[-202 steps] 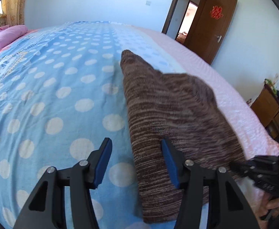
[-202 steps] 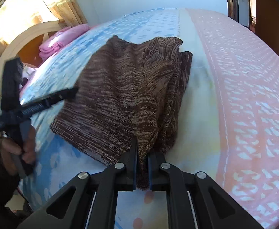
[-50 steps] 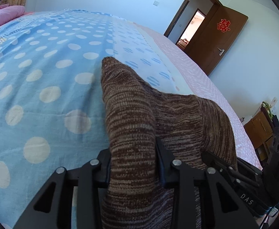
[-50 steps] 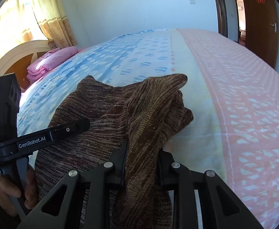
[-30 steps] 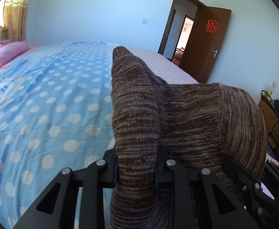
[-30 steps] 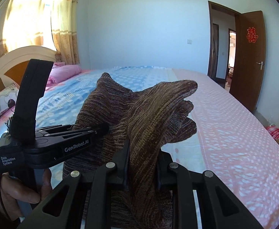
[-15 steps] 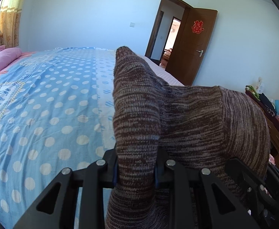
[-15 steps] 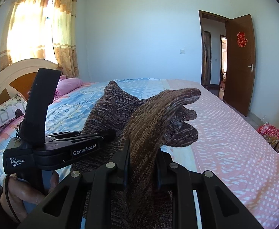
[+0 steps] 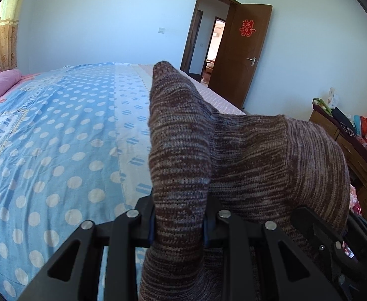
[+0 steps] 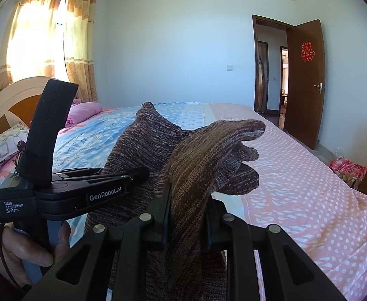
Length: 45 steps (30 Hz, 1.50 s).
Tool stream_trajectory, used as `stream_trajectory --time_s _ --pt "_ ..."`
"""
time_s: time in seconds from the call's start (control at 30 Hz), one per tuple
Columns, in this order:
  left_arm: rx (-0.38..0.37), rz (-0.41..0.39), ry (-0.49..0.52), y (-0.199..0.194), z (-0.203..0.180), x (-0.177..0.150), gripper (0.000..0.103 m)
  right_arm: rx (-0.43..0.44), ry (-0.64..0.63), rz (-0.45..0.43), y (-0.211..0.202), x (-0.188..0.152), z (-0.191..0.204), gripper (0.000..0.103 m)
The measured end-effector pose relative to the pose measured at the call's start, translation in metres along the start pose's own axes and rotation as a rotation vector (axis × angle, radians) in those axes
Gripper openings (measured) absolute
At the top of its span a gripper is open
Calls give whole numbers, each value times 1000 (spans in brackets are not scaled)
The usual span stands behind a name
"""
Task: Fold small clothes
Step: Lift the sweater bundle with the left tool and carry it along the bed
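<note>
The sweater (image 9: pixel 258 155) is off the bed (image 9: pixel 58 138) at this moment, held up in the air between the two claws over the near edge of the bed. The left claw (image 9: pixel 178 223) has its jaws closed narrow on a thick bunch of the brown knit, several layers by the look of it, and the right claw (image 10: pixel 188 215) grips another bunched part the same way. The cloth runs doubled from one claw to the other, so I judge that at least one fold is already in it and that it is being carried or turned for the next one. What is left, as far as can be judged: laying it back flat on the bed, making any last fold, and letting go. No other small clothes waiting to be folded show in either view.

The left wrist view looks down on the blue dotted half of the bed cover, with a pink pillow (image 9: pixel 0 85) at the far left corner, and takes in a wooden cabinet (image 9: pixel 346 145) with bags and clutter by the right wall; the right claw is only a dark shape at its lower right. The right wrist view shows more of the rig: the whole left gripper from the side and the hand (image 10: pixel 25 250) that holds its handle. It also shows the pink side of the cover, the rounded headboard (image 10: pixel 10 100), the sunlit curtain (image 10: pixel 45 37), and loose ends of the sweater (image 10: pixel 236 173) hanging free above the bed, which the other view hides. Both views show the open brown door (image 10: pixel 303 85).
</note>
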<state>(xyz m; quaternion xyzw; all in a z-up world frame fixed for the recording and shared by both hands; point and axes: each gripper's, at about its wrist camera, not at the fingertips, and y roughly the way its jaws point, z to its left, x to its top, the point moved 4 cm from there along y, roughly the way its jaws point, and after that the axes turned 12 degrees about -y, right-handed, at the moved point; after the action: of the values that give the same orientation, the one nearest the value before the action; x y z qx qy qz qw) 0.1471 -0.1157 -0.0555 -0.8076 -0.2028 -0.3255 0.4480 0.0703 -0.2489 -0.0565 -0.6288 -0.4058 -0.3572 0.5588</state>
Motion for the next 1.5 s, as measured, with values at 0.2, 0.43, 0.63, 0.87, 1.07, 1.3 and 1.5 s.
stream_trajectory --time_s 0.2,0.43,0.63,0.87,1.07,1.3,1.5 --pt "-28 4 20 1 -14 -5 27 -50 -15 -14 -9 -4 -3 22" --pt "-79 29 45 18 -44 -8 27 -116 42 -20 -14 -8 -33 22" --pt "-141 51 81 34 -75 -5 27 -187 93 -13 -18 -13 -65 22" --pt "-181 66 120 60 -108 -2 27 -263 62 12 -13 -22 -94 22" --pt "-216 76 140 94 -137 9 27 -371 3 49 12 -22 -131 22" --pt "-188 136 143 178 -157 9 34 -406 102 292 97 -71 -201 25" --pt "-54 285 146 218 -126 -11 67 -314 425 334 82 -106 -251 53"
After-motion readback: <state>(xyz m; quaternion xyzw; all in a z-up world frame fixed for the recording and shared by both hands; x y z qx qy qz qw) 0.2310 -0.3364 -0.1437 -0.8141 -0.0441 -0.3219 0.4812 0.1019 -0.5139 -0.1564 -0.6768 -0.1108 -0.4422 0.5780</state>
